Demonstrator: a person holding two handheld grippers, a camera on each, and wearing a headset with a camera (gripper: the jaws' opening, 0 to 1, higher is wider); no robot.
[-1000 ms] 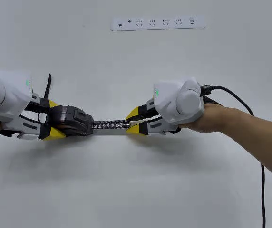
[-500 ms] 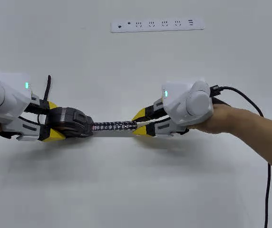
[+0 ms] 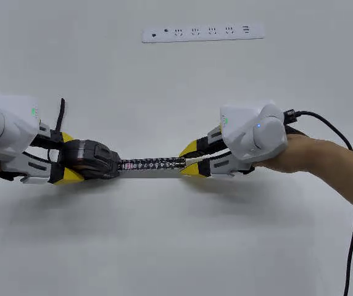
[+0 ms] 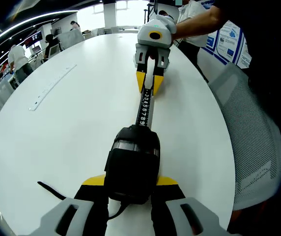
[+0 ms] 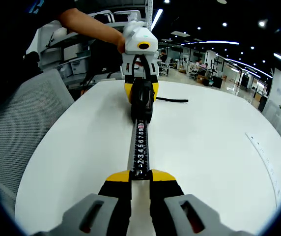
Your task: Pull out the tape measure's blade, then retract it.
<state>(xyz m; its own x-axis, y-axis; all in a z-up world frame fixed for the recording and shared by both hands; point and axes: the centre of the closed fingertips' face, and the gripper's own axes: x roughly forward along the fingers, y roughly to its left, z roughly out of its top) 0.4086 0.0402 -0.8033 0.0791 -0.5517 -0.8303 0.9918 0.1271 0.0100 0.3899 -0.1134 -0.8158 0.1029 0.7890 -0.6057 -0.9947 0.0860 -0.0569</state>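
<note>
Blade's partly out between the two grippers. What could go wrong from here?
1. The right hand-held gripper pinches only the tip of the blade; if it slips, the blade may snap back into the case.
2. The left hand-held gripper clamps the rounded case; a harder pull might twist it loose.

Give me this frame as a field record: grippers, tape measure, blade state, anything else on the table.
left gripper: shut on the tape measure case, jaws on either side of it
right gripper: shut on the end of the blade
blade state: partly out, straight between case and right gripper, numbers facing up
task stage: pulled out in part, retract not yet done
table: white, with a power strip at the far side
cable: black, runs from the right gripper off the near edge
</note>
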